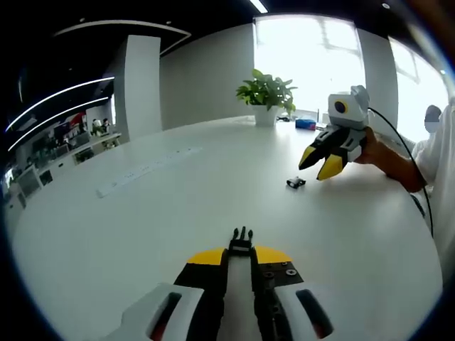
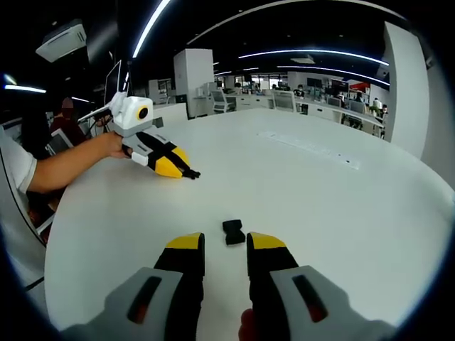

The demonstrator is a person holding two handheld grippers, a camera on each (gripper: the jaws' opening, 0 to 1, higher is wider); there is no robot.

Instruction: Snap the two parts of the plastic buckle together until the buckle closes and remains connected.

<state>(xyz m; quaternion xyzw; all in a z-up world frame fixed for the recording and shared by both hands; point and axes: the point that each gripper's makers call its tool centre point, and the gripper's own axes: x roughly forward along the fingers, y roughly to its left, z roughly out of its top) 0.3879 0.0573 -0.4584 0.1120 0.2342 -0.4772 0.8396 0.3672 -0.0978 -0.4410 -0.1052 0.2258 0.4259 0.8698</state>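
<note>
The male buckle half (image 1: pixel 242 239), black with prongs pointing forward, sticks out between my left gripper's (image 1: pixel 242 257) yellow-tipped jaws, which are shut on it. In the right gripper view this gripper (image 2: pixel 186 171) hovers at the left, a small black bit (image 2: pixel 192 174) at its tip. The other buckle half (image 2: pixel 233 231), a small black block, lies on the white table (image 2: pixel 341 213) just ahead of my right gripper (image 2: pixel 226 245), whose jaws stand open either side of it without touching. From the left gripper view, the right gripper (image 1: pixel 315 170) hangs slightly above and right of that piece (image 1: pixel 296 182).
A long white power strip (image 1: pixel 146 170) lies on the table's far left. A potted plant (image 1: pixel 266 96) and a blue box (image 1: pixel 306 123) stand at the far edge. The person's arm (image 2: pixel 64 167) and sleeve (image 1: pixel 444 163) sit along the table's near side.
</note>
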